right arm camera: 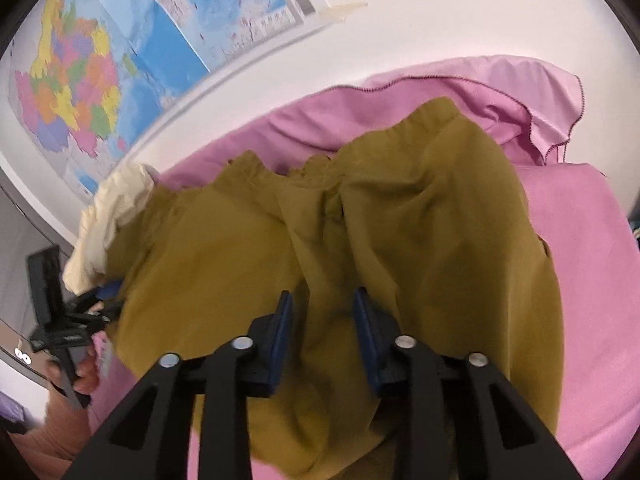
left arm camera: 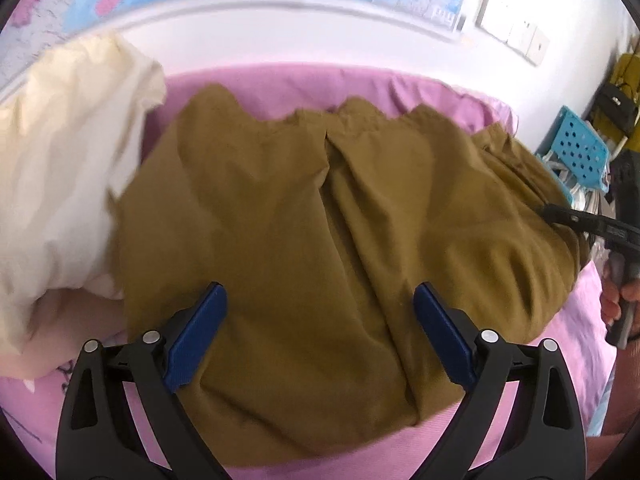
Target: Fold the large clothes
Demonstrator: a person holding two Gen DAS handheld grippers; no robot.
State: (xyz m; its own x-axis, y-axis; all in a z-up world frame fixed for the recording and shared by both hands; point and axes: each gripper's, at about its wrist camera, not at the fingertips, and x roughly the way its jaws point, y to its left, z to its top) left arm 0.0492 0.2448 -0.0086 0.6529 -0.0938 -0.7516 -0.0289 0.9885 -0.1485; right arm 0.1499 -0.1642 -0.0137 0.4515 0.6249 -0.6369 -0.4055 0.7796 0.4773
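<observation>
Blue-padded jaws of the left gripper (left arm camera: 320, 334) stand spread wide, nothing between the pads, hovering just above the near part of the olive garment (left arm camera: 320, 216). Garment lies partly folded on the pink bed (left arm camera: 584, 292); gathered waistband edge at the far side toward the wall, a centre seam running from that waistband straight toward the camera, so its long axis points away from both grippers. Looks like trousers or a wide skirt; cannot say which. Right gripper (right arm camera: 322, 336): jaws part open, pads straddling a raised crease of the cloth (right arm camera: 400, 216) but not pressing on it, so no hold. In the left view the right gripper reaches in from the right edge, its tip at the garment's right margin. In the right view the left gripper (right arm camera: 102, 300) shows at the garment's left edge, beside a cream pillow (right arm camera: 116, 208). Each hand is thus nearer its own side; near hem lies below and just ahead of both sets of jaws. Judgement: next move likely a grasp on the near edge or sides, carried toward the waistband along the seam line. Pillow crowds the left margin and could catch the fold.
</observation>
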